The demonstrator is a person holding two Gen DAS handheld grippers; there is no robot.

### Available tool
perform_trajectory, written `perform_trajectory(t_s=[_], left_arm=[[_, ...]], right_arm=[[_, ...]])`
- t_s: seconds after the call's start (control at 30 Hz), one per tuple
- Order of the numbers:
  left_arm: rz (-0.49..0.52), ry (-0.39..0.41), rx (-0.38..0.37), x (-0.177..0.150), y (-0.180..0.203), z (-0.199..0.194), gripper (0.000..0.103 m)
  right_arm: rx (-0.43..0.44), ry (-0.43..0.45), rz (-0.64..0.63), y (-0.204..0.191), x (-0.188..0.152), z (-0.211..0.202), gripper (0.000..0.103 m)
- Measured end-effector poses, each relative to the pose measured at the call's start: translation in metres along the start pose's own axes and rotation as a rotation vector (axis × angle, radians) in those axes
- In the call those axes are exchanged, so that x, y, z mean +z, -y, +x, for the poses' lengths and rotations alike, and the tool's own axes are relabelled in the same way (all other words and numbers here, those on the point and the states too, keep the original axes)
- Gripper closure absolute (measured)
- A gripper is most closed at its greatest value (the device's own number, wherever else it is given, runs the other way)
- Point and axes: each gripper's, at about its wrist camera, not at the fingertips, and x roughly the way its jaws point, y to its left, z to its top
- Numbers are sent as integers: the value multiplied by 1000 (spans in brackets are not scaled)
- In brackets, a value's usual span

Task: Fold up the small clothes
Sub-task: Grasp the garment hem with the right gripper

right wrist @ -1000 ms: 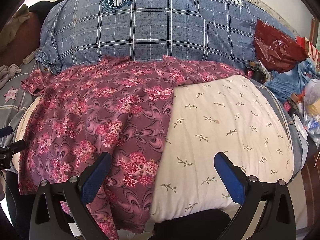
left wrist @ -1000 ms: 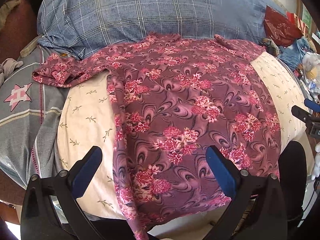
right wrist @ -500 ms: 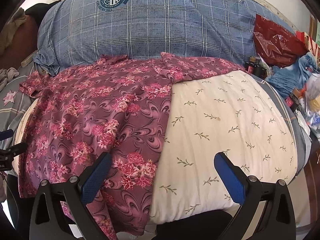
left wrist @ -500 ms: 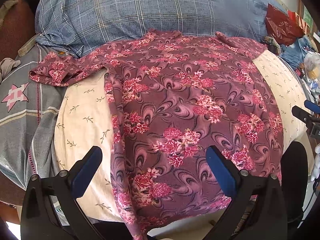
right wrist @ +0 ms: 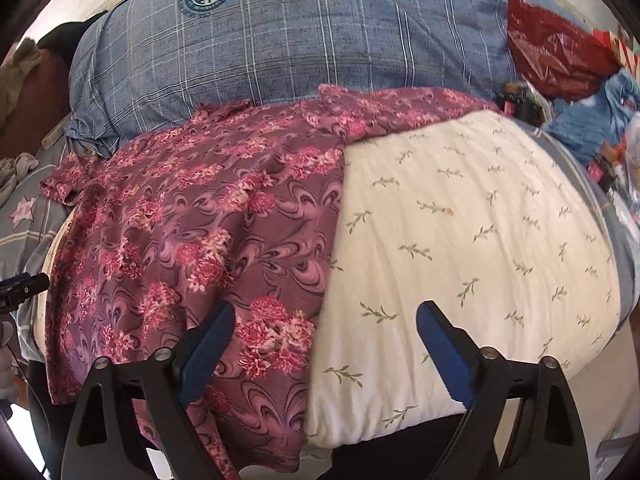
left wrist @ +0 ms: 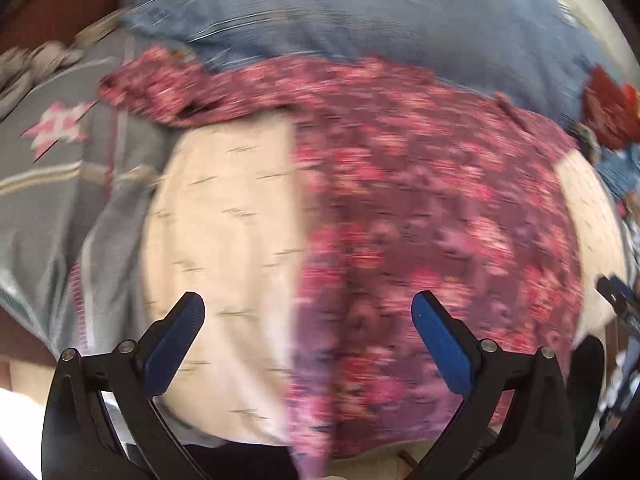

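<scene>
A maroon floral top (right wrist: 192,232) lies spread flat on a cream leaf-print cushion (right wrist: 460,232), its hem hanging over the near edge. It also shows, blurred, in the left wrist view (left wrist: 420,216), with one sleeve (left wrist: 160,92) reaching left. My left gripper (left wrist: 308,320) is open and empty, above the top's left side edge and the bare cushion (left wrist: 224,240). My right gripper (right wrist: 324,332) is open and empty, its fingers straddling the top's right side edge near the hem.
A blue checked pillow (right wrist: 280,40) lies behind the top. A grey patterned sheet (left wrist: 60,168) is at the left. A red plastic bag (right wrist: 556,56) and blue clutter (right wrist: 588,120) sit at the right. The other gripper's tip (right wrist: 24,288) shows at the left edge.
My left gripper has swung fast to the left, so the top's left edge now sits between its fingers. My right gripper has narrowed its jaws a little and moved slightly closer to the top.
</scene>
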Motion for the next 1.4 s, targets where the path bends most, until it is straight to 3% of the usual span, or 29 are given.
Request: perform_trajectory(t_s=[0.17, 0.33, 0.37, 0.4, 0.43, 0.47, 0.5, 0.53, 0.6, 0.67, 0.73, 0.8, 0.9, 1.0, 1.07, 1.13, 1.2, 1.23, 1.3, 1.4], left_arm=[[-40, -61, 31, -7, -19, 14, 0], [26, -132, -22, -24, 6, 30, 4], [49, -135, -34, -26, 14, 32, 21], [75, -147, -37, -28, 21, 34, 45], [97, -161, -37, -28, 27, 36, 49], [106, -152, -26, -27, 32, 35, 59], [110, -141, -29, -25, 34, 31, 85], [115, -146, -31, -22, 36, 29, 93], [92, -160, -24, -15, 32, 23, 97], [58, -151, -30, -11, 21, 11, 97], [42, -140, -19, -14, 6, 3, 97], [20, -169, -8, -17, -7, 11, 97], [2, -230, 49, -29, -17, 31, 96], [-10, -206, 29, -25, -20, 17, 96], [-6, -146, 24, -17, -23, 0, 96], [10, -91, -1, -5, -23, -14, 90], [20, -53, -12, 9, -18, -15, 60], [28, -27, -13, 17, -12, -13, 55], [49, -8, -22, 34, 3, -2, 53], [73, -54, -36, 57, 28, 31, 53]], right_arm=[[78, -71, 70, 11, -10, 19, 17], [159, -107, 88, 0, -22, 33, 27], [158, -94, 67, -4, -24, 32, 33], [166, -88, 50, -7, -26, 31, 54], [165, -78, 40, -9, -28, 30, 77], [166, -76, 29, -11, -28, 31, 88], [181, -81, 23, -11, -28, 32, 99], [197, -86, 30, -10, -27, 33, 99], [240, -85, 64, -3, -23, 30, 100], [273, -28, 107, 12, -14, 12, 100], [248, 63, 152, 36, -2, -14, 100], [234, 95, 194, 59, 5, -24, 100], [193, 24, 223, 75, 1, -3, 100], [182, -109, 243, 72, -7, 28, 96], [189, -130, 274, 73, -3, 29, 92], [247, -75, 328, 80, 8, 19, 80], [271, -13, 366, 84, 25, 14, 62], [273, 12, 371, 83, 38, 16, 56], [285, 32, 348, 77, 63, 28, 55], [257, -5, 335, 60, 98, 70, 55]])
